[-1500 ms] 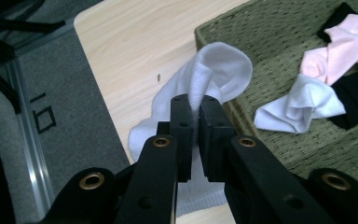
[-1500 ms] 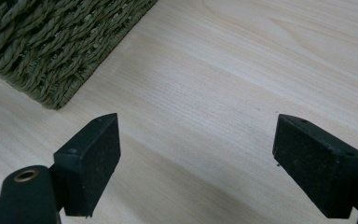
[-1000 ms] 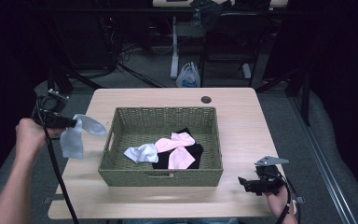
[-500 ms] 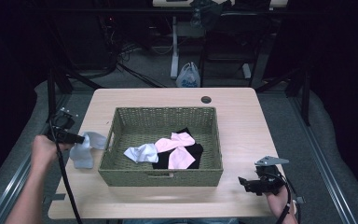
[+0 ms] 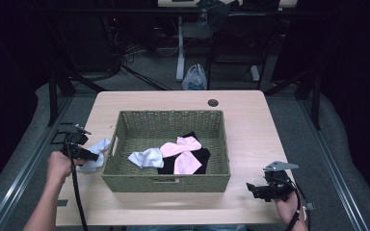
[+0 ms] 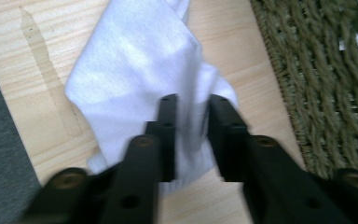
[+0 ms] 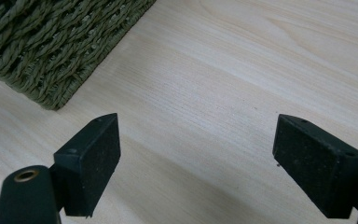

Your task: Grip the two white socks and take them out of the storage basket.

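Sock set-down at left of basket

Worktop (image 5: 250, 115) carries the basket (image 5: 166, 180); white sock (image 6: 135, 74) lies on it just left of the basket. Left gripper (image 6: 192, 105) fingers have just been parting, sock between them, hardly gripped: open fully, lift straight up. Right gripper (image 7: 196, 156) fingers wide, empty.

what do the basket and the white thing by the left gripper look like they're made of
Basket: woven, twisted fibre, maybe seagrass or paper cord, matte olive green; the rope-like strands show in the left gripper view. White sock: soft knit fabric, likely cotton blend, matte, with folds and fine ribbing, lying on the table.
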Demonstrator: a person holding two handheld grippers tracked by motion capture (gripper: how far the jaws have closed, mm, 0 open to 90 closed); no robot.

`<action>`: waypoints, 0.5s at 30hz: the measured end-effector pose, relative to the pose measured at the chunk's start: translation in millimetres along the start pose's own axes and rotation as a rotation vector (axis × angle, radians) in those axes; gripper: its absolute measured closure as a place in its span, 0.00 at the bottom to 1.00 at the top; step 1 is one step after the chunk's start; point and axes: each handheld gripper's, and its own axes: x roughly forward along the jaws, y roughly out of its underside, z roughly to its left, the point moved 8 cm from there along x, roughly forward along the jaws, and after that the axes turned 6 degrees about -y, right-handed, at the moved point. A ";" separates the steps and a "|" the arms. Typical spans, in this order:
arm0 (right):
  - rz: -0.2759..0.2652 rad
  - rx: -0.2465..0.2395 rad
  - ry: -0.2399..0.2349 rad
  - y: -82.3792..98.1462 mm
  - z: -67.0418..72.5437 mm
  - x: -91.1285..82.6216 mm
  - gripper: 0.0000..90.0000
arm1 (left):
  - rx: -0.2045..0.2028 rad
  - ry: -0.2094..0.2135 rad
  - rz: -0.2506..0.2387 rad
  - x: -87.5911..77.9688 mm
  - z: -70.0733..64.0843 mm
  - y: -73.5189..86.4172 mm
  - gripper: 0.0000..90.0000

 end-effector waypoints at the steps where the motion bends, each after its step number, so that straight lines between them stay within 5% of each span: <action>1: 0.001 -0.001 0.001 0.0 0.0 0.0 0.16 | 0.000 0.012 -0.008 -4.6 -0.3 -0.8 0.71; 7: 0.001 -0.002 0.002 -0.3 -0.1 0.0 0.16 | -0.021 -0.003 -0.078 -38.2 -1.3 -9.7 0.41; 8: 0.002 -0.003 0.002 -0.3 0.0 0.0 0.16 | -0.008 -0.024 -0.113 -58.2 -4.0 -15.3 0.37; 15: 0.001 -0.002 0.003 -0.9 0.3 0.2 0.16 | 0.062 -0.048 -0.215 -112.9 -26.4 -35.9 0.19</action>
